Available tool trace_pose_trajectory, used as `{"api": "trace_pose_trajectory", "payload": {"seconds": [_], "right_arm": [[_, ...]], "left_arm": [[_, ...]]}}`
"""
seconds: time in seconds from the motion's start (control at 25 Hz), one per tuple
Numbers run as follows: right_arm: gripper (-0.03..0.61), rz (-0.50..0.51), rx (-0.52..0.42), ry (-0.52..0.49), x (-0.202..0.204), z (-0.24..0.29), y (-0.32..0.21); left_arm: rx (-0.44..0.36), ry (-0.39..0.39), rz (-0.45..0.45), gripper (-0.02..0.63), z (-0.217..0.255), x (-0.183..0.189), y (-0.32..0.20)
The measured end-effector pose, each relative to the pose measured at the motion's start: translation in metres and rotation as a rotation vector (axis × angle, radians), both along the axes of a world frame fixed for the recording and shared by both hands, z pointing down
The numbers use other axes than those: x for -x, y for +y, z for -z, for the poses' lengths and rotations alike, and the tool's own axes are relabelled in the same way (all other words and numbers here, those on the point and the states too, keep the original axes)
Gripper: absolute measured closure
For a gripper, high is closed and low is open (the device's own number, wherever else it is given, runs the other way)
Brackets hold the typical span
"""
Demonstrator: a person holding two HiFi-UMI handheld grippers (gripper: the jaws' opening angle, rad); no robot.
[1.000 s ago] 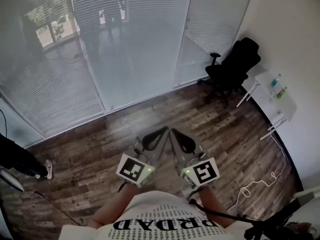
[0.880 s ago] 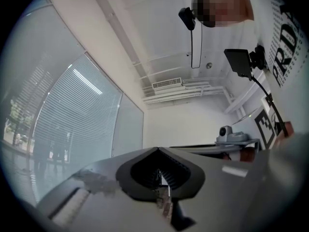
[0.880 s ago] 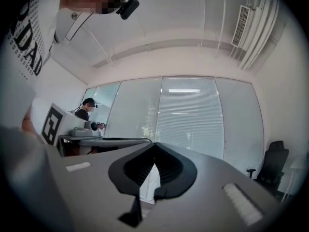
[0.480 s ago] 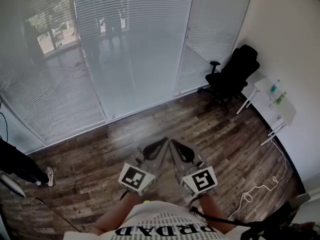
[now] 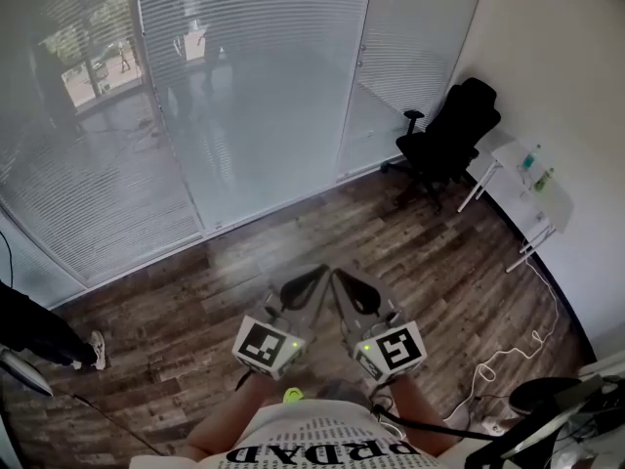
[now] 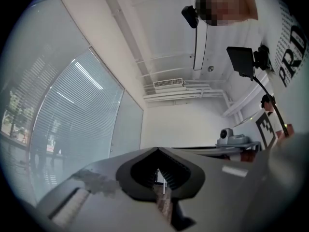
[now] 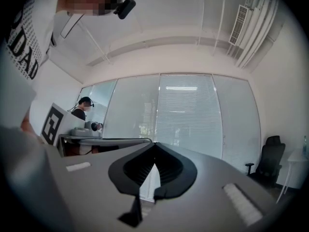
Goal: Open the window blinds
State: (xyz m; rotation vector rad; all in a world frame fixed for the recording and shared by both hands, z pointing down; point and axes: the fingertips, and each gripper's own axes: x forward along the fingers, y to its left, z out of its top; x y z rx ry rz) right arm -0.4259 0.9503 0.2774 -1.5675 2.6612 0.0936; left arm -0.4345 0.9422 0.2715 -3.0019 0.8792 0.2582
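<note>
The left gripper (image 5: 311,279) and the right gripper (image 5: 348,283) sit side by side just in front of the person's chest, tips angled toward each other and almost touching, both pointing roughly level toward the far side of the room. In the left gripper view, the left gripper (image 6: 157,149) has its jaws pressed together at the tips with nothing between them. In the right gripper view, the right gripper (image 7: 154,144) is closed and empty in the same way. This looks like a carrying posture, with the tools tucked in while the person stands well back on the wooden floor (image 5: 293,233). The blinds (image 5: 254,76) hang down over a wall of tall glass panels across the room, well apart from both grippers, their slats covering the glass; some daylight and greenery show through at the far left. No cord or wand for working them can be made out from here, so the task appears not yet started, and the next move would likely be an approach to the windows. A black office chair (image 5: 449,140) stands in the right corner beside a small white surface (image 5: 535,179), and a white cable (image 5: 508,360) trails on the floor nearby.
</note>
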Motion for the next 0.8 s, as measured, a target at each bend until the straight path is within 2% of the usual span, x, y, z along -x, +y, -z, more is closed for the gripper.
{"api": "trace_pose_trajectory", "payload": {"seconds": [0.08,0.32,0.48,0.8], "right_arm": [[0.571,-0.005,-0.002,0.000,0.000,0.000,-0.004],[0.571,-0.004,0.000,-0.002,-0.009,-0.006,-0.019],[0.571,0.012,0.008,-0.007,-0.014,-0.013,-0.040],[0.571,0.041,0.004,-0.001,-0.050,-0.012,-0.094]], "left_arm": [[0.005,0.011,0.002,0.622,0.000,0.000,-0.005],[-0.029,-0.047,0.009,0.622,-0.016,-0.007,-0.021],[0.013,-0.024,0.027,0.623,-0.020,-0.012,-0.041],[0.008,-0.033,0.051,0.622,-0.021,-0.049,-0.094]]}}
